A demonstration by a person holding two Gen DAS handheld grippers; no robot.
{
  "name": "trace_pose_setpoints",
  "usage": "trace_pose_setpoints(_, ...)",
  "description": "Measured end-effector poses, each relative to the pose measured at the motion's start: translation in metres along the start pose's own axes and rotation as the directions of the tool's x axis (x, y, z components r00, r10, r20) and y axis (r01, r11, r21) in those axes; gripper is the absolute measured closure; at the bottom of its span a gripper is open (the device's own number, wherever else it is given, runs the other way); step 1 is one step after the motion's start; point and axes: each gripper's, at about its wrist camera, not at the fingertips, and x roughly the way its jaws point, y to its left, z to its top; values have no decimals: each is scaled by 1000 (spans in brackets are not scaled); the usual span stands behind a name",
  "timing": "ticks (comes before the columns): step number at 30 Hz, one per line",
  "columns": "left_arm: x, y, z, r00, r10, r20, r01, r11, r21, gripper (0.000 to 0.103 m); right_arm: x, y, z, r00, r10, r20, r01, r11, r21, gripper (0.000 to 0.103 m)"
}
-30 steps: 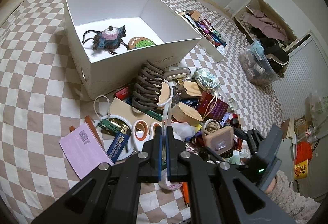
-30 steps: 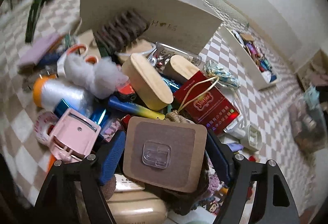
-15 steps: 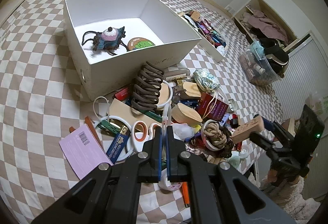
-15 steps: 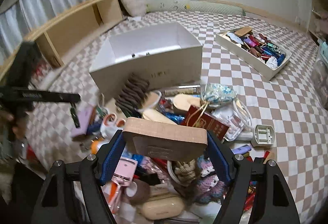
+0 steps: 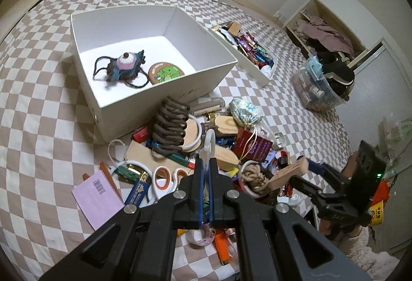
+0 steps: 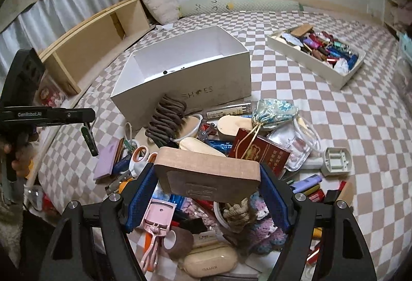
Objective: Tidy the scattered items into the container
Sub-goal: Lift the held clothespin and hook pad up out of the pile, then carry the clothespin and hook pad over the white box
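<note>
Right hand-held gripper (image 6: 207, 187) clamps wooden block (image 6: 208, 174) crosswise, level.

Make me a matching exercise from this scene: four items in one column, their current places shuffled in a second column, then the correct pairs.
Items
1. square wooden block
2. round green cartoon patch
3. stack of brown hair claws
4. pink card with a barcode

Places
A. lying inside the white shoebox
B. flat on the checkered cloth, at the pile's left edge
C. clamped in the right gripper, lifted above the pile
D. on the pile just outside the shoebox's front wall

Pairs: 1-C, 2-A, 3-D, 4-B
</note>
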Motion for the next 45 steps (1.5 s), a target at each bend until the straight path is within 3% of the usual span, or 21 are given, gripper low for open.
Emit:
trace_pose_setpoints(20, -24, -30, 40, 996, 6, 87, -8, 1000, 21, 99, -18, 14, 74, 990, 116, 76, -116, 993, -9, 25)
trace_pose_setpoints(37, -55, -22, 78, 976, -43, 212, 54, 998, -43, 99, -19, 44, 141, 986, 111, 123, -101, 991, -88, 25)
trace_pose_setpoints(45, -59, -16, 101, 964, -24, 264, 42, 997, -63, 99, -12, 65, 177, 982, 118, 147, -100, 987, -125, 25)
